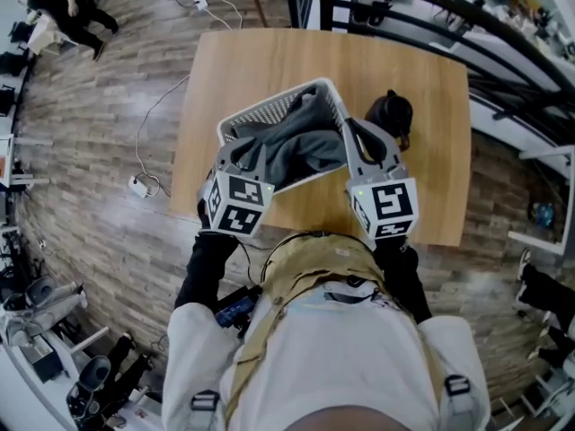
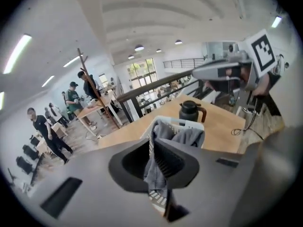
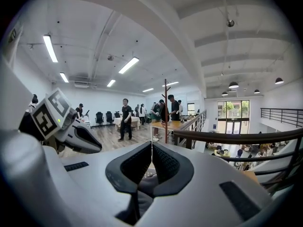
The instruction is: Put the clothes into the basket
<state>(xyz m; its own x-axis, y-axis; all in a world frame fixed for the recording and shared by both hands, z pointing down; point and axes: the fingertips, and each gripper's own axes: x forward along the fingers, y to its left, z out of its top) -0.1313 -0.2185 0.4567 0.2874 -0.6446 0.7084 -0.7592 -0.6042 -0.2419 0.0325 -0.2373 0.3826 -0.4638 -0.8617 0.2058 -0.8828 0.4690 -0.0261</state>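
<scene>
- Left gripper (image 2: 152,143) was clamped tight on the basket (image 1: 274,106) rim, with grey clothes (image 1: 301,142) pinched in too.
- Right gripper (image 3: 151,148) was pinching the opposite rim.
- Basket, clothes piled inside, was tilted at the wooden table's (image 1: 431,97) near side, beside a black jug (image 1: 392,115).

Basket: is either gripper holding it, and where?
Both grip the basket rim: left gripper at its near-left corner, with cloth; right gripper on its right side.

There is one wooden table (image 1: 422,106), one white basket (image 1: 269,110), one black thermos jug (image 1: 391,115), one heap of grey clothes (image 1: 305,142) — and two grippers: left gripper (image 1: 241,153), right gripper (image 1: 352,137).
</scene>
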